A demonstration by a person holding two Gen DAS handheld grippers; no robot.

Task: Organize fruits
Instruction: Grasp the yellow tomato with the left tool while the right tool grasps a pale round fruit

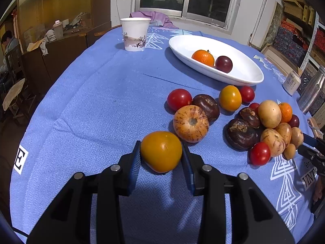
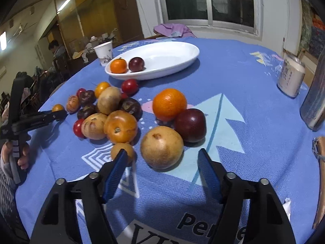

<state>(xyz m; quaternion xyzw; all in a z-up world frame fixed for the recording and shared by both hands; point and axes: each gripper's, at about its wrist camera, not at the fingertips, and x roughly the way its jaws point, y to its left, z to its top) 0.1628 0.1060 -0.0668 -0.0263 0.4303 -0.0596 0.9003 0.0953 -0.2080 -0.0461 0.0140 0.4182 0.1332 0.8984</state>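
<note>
My left gripper (image 1: 161, 155) is shut on a yellow-orange round fruit (image 1: 161, 151) just above the blue cloth; both blue pads press its sides. In the right wrist view the same gripper (image 2: 59, 112) shows at the left, held by a hand. My right gripper (image 2: 162, 152) stands open around a tan round fruit (image 2: 161, 147), its pads apart from the skin. Behind that fruit lie an orange (image 2: 169, 103) and a dark plum (image 2: 191, 125). A white oval dish (image 1: 243, 75) at the back holds an orange (image 1: 203, 58) and a plum (image 1: 223, 64).
A heap of several red, brown, tan and orange fruits (image 1: 254, 122) lies right of centre. A paper cup (image 1: 135, 33) stands at the far left of the table. A white can (image 2: 291, 77) and a metal flask (image 2: 314, 101) stand at the right edge.
</note>
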